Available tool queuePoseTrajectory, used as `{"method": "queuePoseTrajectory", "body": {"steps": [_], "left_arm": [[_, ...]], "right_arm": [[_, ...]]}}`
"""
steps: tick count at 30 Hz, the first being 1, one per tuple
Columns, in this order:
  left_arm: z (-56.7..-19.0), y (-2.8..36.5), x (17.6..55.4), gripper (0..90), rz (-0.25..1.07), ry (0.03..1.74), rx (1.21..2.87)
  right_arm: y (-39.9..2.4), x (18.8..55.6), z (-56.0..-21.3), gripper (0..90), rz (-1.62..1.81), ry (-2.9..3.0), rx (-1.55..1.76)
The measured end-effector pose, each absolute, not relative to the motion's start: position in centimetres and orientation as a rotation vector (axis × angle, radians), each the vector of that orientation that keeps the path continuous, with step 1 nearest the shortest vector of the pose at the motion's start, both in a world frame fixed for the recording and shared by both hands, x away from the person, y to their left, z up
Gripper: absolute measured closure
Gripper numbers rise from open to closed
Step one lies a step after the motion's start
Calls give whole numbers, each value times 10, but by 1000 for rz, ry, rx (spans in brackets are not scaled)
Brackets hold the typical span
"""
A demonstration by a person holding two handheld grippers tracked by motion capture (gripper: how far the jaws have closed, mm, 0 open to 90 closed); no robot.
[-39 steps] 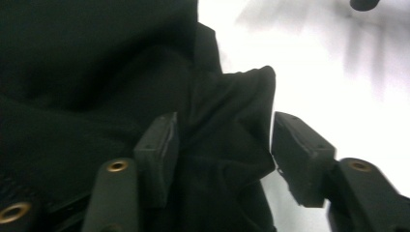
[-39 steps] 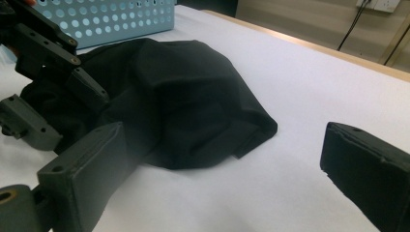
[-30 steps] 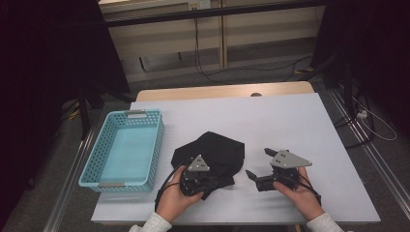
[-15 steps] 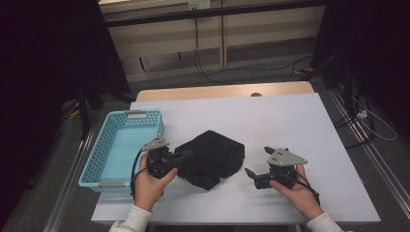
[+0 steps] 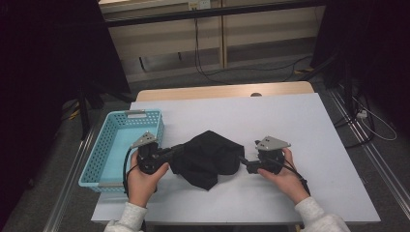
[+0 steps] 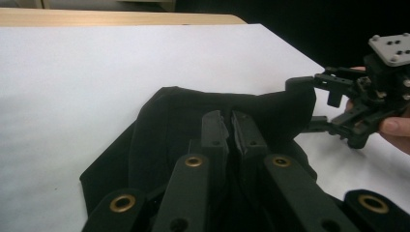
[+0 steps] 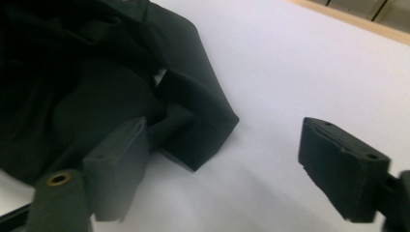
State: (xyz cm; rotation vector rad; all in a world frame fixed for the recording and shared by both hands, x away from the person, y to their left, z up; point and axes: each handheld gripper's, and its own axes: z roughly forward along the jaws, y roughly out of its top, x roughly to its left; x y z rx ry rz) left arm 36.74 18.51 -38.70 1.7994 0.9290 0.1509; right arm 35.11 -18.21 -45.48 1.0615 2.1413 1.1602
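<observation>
A crumpled black cloth (image 5: 208,155) lies on the white table (image 5: 290,121) between my two grippers. My left gripper (image 5: 173,152) points right and is shut on the cloth's left edge; in the left gripper view its jaws (image 6: 231,129) pinch a fold of the cloth (image 6: 164,125). My right gripper (image 5: 245,163) points left at the cloth's right edge. Its jaws (image 7: 222,137) stand wide apart and have just been closing. A corner of the cloth (image 7: 193,116) lies between them, close to the left jaw, with no pad pressing on it. The right gripper (image 6: 333,101) also appears in the left gripper view.
A light blue plastic basket (image 5: 135,113) stands at the table's left edge, just left of my left hand. The table's wooden far edge (image 5: 222,91) runs behind the white surface. Cables lie on the floor beyond.
My left gripper has moved left toward the basket, pulling the cloth's edge with it. My right gripper has moved left up to the cloth's right edge.
</observation>
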Motion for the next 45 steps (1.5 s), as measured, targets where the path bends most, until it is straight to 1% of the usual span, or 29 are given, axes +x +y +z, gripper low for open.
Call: {"method": "queuePoseTrajectory", "body": {"steps": [1, 2, 4, 5, 6, 7, 8, 15, 19, 25, 27, 32, 37, 38, 39, 40, 45], "left_arm": [[-387, 185, 367, 852, 151, 929, 1799], [-386, 188, 368, 852, 164, 934, 1798], [-386, 189, 368, 852, 164, 937, 1794], [-384, 192, 368, 852, 175, 941, 1790], [-383, 193, 368, 852, 173, 942, 1786], [-383, 193, 368, 852, 173, 942, 1786], [-383, 194, 368, 852, 178, 943, 1782], [-378, 202, 367, 852, 221, 960, 1758], [-381, 201, 368, 852, 220, 962, 1771], [-381, 201, 368, 851, 221, 963, 1768], [-380, 202, 368, 851, 219, 967, 1758], [-381, 202, 369, 851, 216, 966, 1761], [-380, 202, 369, 851, 212, 958, 1756], [-380, 202, 369, 851, 212, 958, 1756], [-380, 202, 369, 851, 212, 956, 1755], [-379, 201, 368, 852, 213, 950, 1755], [-379, 199, 368, 851, 217, 942, 1753]], "right_arm": [[-182, 351, -455, 193, 1160, 2141, 1062], [-180, 357, -456, 231, 1145, 2149, 1081], [-178, 361, -455, 268, 1189, 2143, 1114], [-177, 362, -455, 273, 1183, 2144, 1108], [-175, 363, -454, 299, 1157, 2145, 1089], [-175, 363, -454, 299, 1157, 2145, 1089], [-173, 366, -457, 363, 1145, 2164, 1075], [-171, 367, -459, 369, 1142, 2252, 1087], [-170, 362, -456, 341, 1126, 2292, 1066], [-172, 357, -455, 360, 1154, 2294, 1058], [-170, 361, -461, 401, 1115, 2317, 1077], [-163, 364, -462, 516, 1063, 2355, 1044], [-161, 363, -462, 800, 1092, 2379, 1017], [-161, 363, -462, 800, 1092, 2379, 1017], [-161, 363, -462, 847, 1094, 2381, 1012], [-162, 363, -462, 869, 1100, 2378, 1017], [-177, 360, -452, 875, 1152, 2362, 1041]]}}
